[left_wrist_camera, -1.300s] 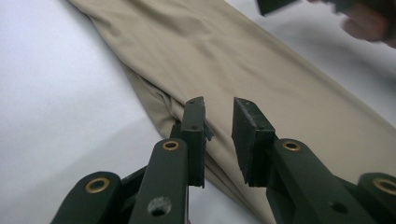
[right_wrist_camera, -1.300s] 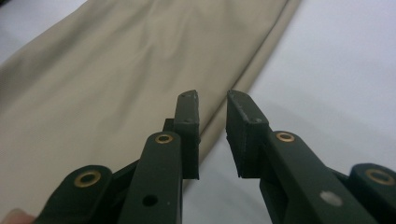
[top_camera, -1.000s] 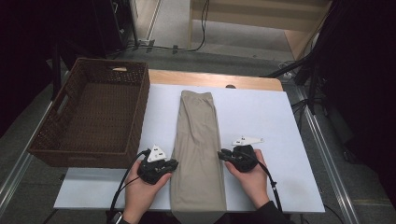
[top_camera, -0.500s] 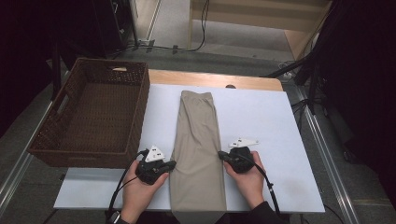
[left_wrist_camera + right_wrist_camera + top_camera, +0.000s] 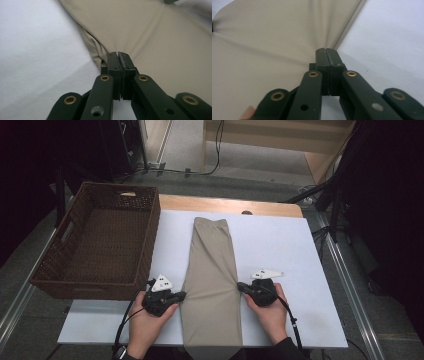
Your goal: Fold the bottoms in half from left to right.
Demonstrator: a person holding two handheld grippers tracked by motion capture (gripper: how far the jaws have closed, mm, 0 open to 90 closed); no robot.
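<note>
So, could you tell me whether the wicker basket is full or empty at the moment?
Empty: the wicker basket shows bare woven floor from wall to wall, while the beige trousers lie folded on the white table.

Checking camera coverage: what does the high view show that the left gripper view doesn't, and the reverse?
High view: the basket, the right claw at the trousers' right edge, both hands. Left gripper view: the left claw shut on the bunched cloth edge, in close-up. Both: the beige trousers on the white table.
</note>
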